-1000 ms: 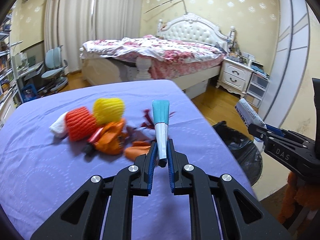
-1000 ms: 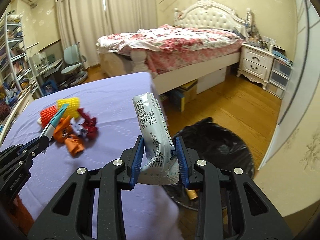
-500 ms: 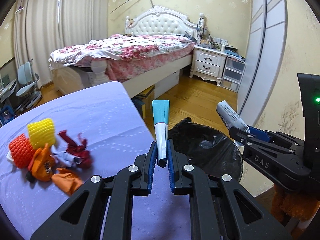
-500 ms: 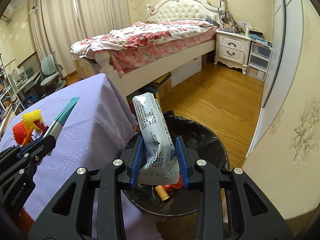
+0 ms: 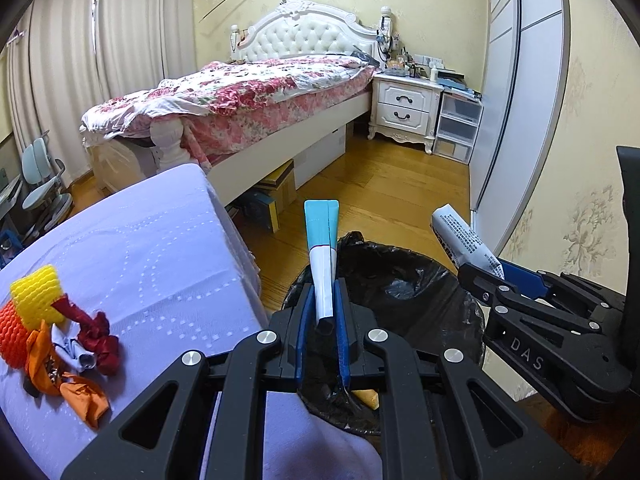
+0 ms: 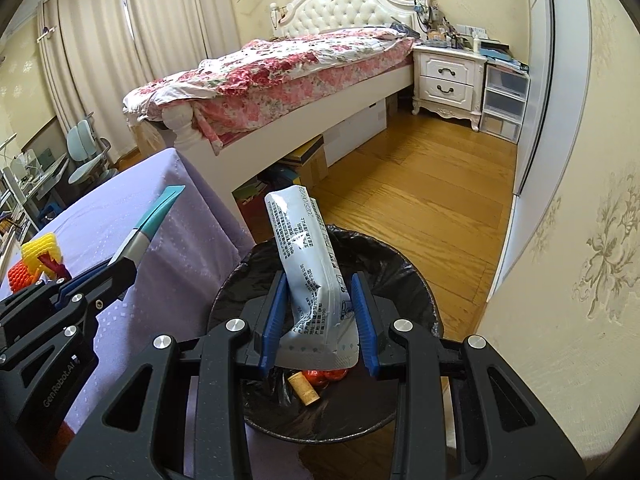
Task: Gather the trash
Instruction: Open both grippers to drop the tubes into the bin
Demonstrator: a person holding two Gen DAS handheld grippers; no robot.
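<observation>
My left gripper (image 5: pixel 323 294) is shut on a flattened teal and white tube (image 5: pixel 321 240), which stands up over the near rim of a black-lined trash bin (image 5: pixel 404 292). My right gripper (image 6: pixel 320 296) is shut on a white printed wrapper (image 6: pixel 306 256) and hangs right over the bin (image 6: pixel 404 280), where a cork and red scraps lie at the bottom. Each gripper shows in the other's view: the right one (image 5: pixel 476 270) at the right, the left one (image 6: pixel 120 270) at the left. Several trash pieces (image 5: pixel 60 332) lie on the purple tablecloth (image 5: pixel 152 240).
The bin stands on the wood floor just past the table's right edge, near a patterned wall (image 6: pixel 580 240). A bed (image 5: pixel 248 96) with a floral cover, boxes under it, a white nightstand (image 5: pixel 404 108) and plastic drawers (image 5: pixel 456 128) lie farther back.
Both grippers swung right from above the table to the bin, still holding the tube and the wrapper. The trash pile has slid to the left edge of both views.
</observation>
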